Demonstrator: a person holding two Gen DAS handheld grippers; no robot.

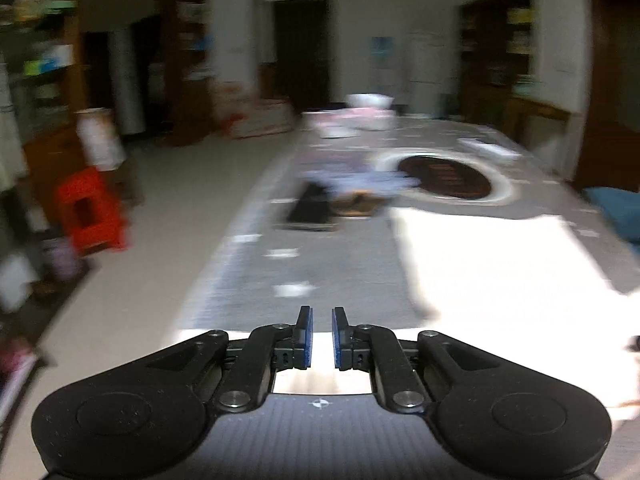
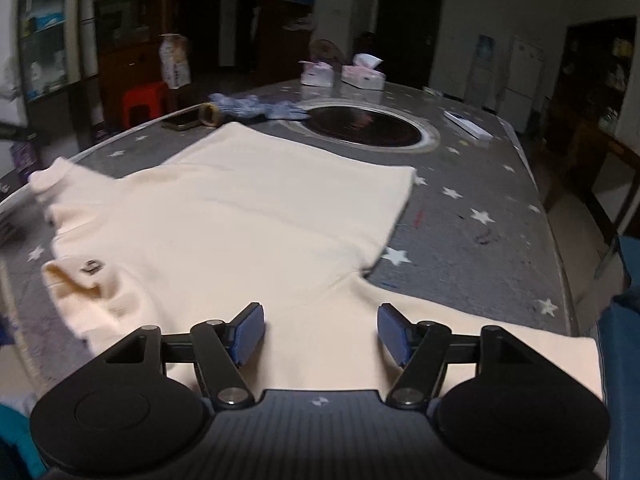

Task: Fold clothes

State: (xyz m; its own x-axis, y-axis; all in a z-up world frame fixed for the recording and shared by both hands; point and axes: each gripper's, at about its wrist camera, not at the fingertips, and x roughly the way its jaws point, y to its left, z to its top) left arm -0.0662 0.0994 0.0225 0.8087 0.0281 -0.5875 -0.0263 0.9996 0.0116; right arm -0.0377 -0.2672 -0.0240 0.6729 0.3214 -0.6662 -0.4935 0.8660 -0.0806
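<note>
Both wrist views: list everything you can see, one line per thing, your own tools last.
Sweater: one, cream, spread flat on the near half of the table.
Table: one, grey cover with white stars.
Round inset: one, dark, middle of the table.
Blue cloth: one, crumpled, left of the inset.
Tape roll: one, tan, beside the blue cloth.
Phone: one, dark, far left edge.
Tissue packs: two, pink and white, far end.
White box: one, right of the inset.
Stool: one, red, on the floor at left.
Left tool: black, blue pads, narrow gap, holding nothing.
Right tool: black, blue pads, open wide over the sweater.
</note>
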